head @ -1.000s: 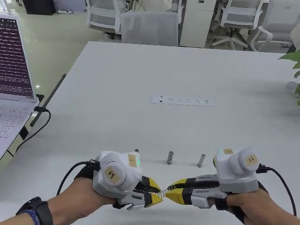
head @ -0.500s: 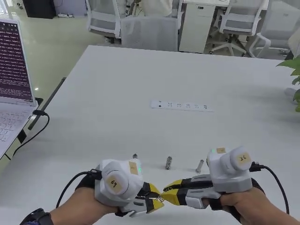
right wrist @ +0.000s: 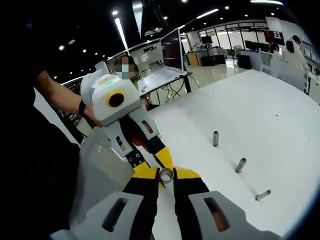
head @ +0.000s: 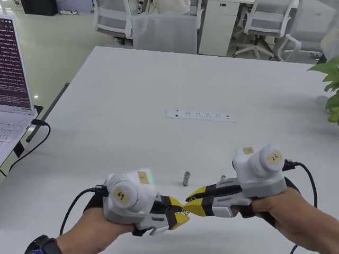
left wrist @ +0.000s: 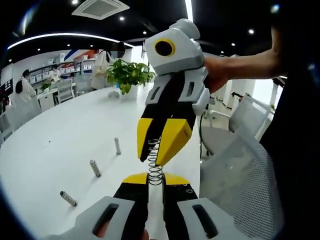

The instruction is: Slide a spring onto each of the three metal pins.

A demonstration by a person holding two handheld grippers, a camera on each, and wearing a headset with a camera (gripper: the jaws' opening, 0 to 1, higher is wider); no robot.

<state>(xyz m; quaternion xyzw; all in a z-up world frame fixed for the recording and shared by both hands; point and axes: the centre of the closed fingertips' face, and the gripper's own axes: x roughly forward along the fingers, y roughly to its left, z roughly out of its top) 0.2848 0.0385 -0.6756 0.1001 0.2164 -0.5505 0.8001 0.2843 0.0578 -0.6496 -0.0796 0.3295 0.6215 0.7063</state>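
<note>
Spring (left wrist: 155,162) gripped at both ends by left gripper (left wrist: 155,178) and right gripper (right wrist: 166,175), one pin (head: 223,179) half hidden

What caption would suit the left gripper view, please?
Left gripper and right gripper grip one spring, three pins on the table.

Three pins (left wrist: 117,146) (left wrist: 95,168) (left wrist: 68,198), one unmounted spring (left wrist: 155,162), two claws (head: 181,217) (head: 189,200), one power strip (head: 198,115), one laptop (head: 13,79).

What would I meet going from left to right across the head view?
Laptop → left gripper → right gripper → potted plant. The pins and the power strip overlap the grippers' span, so they are left out.
</note>
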